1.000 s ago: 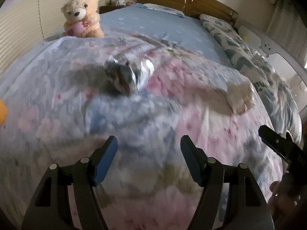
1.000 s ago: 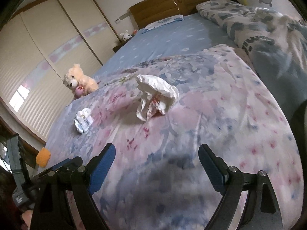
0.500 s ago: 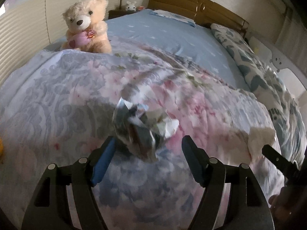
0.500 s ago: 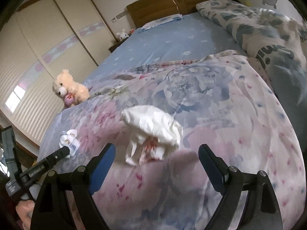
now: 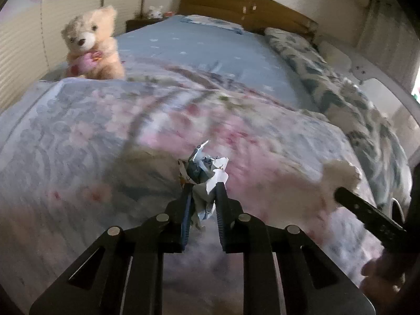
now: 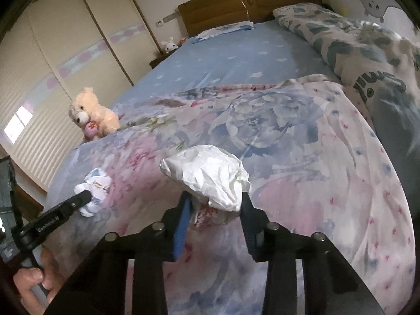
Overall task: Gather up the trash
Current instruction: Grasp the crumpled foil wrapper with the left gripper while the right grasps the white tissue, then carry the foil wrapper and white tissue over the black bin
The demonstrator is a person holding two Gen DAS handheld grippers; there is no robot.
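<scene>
In the left wrist view my left gripper (image 5: 203, 189) is shut on a crumpled printed wrapper (image 5: 203, 170) just above the floral quilt (image 5: 78, 141). In the right wrist view my right gripper (image 6: 214, 202) is closed on a crumpled white tissue (image 6: 207, 176) with red marks underneath. The wrapper in the left gripper also shows at the left of the right wrist view (image 6: 95, 186). The tissue shows blurred at the right of the left wrist view (image 5: 338, 176), with the right gripper's finger (image 5: 367, 215) in front of it.
A cream teddy bear (image 5: 92, 44) sits at the quilt's far left edge, also in the right wrist view (image 6: 92, 113). A rolled patterned duvet (image 6: 367, 60) lies along the right. Blue sheet (image 6: 231, 60) and wooden headboard (image 6: 249, 2) are beyond. Wardrobe doors (image 6: 65, 52) stand left.
Both grippers moved forward onto the trash and closed: the left on the crumpled wrapper, the right on the white tissue. Both pieces now sit between the fingers.
</scene>
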